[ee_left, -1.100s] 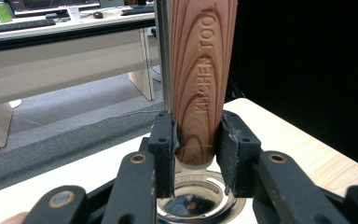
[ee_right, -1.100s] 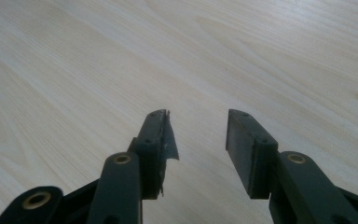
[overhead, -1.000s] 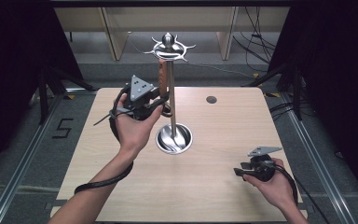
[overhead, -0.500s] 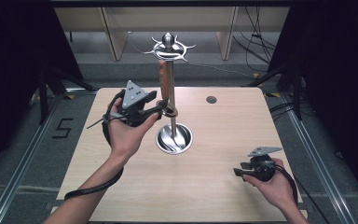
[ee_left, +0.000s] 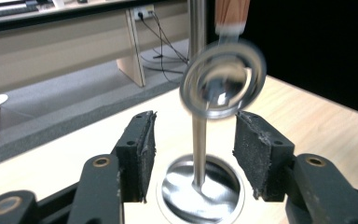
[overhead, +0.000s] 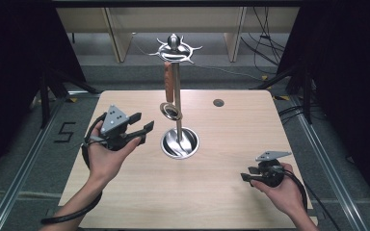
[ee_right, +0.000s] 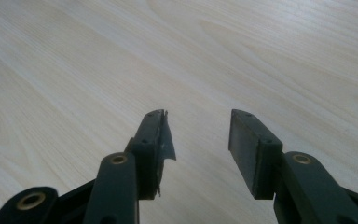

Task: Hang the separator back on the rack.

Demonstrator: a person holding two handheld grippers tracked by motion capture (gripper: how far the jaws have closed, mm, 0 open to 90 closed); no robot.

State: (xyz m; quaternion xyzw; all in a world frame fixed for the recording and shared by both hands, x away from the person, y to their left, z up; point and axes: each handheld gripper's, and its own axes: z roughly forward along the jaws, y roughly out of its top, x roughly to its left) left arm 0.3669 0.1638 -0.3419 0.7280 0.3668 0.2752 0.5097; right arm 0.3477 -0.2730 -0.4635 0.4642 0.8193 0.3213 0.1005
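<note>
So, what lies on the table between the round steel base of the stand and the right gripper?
Nothing: in the high view, bare pale wooden table lies between the round steel base and the open right gripper.

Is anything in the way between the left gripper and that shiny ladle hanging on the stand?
Nothing visible is. The left hand-held gripper is open and points at the shiny steel ladle with a wooden handle, which hangs beside the metal stand's pole. Only open air lies between them.
</note>
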